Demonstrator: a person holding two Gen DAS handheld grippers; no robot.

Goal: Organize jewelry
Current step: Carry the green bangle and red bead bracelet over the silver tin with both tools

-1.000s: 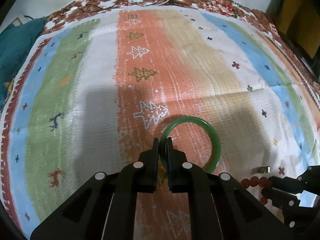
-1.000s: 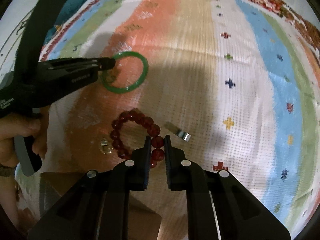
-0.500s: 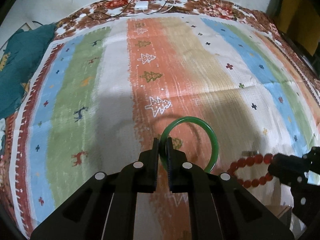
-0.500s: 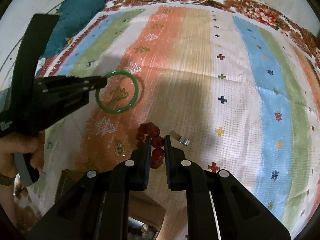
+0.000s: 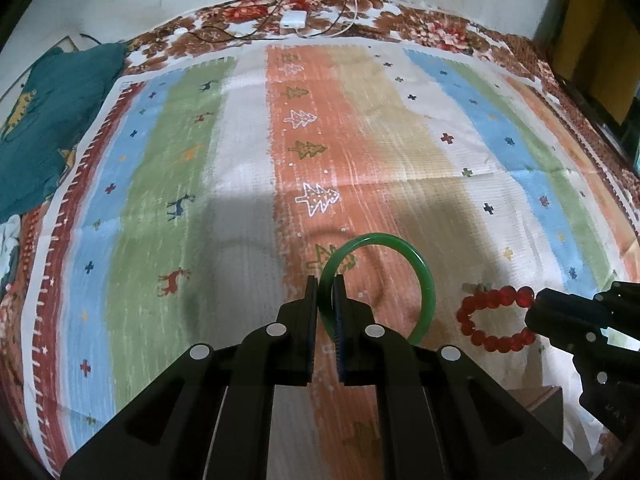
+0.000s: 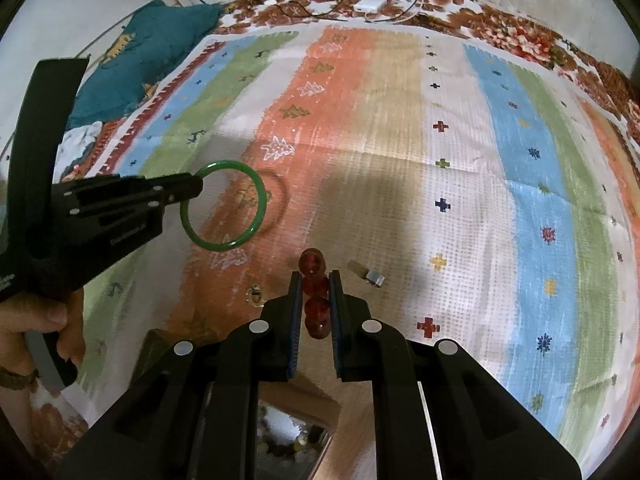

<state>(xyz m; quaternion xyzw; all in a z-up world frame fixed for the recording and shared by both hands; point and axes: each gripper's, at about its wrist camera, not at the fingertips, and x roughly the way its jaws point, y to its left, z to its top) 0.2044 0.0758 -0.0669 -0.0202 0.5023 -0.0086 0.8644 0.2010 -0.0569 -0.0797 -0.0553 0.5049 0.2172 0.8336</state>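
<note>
My left gripper is shut on a green bangle and holds it above the striped cloth; the bangle also shows in the right wrist view. My right gripper is shut on a red bead bracelet, which hangs lifted off the cloth; it also shows in the left wrist view. A small gold ring and a silver clip lie on the cloth below.
An open wooden jewelry box with a mirror sits under my right gripper. A teal cloth lies at the far left. A white charger with cables lies at the cloth's far edge.
Both grippers have risen from the cloth, lifting the green bangle and the red bead bracelet. The bracelet now hangs edge-on between the right fingers.
</note>
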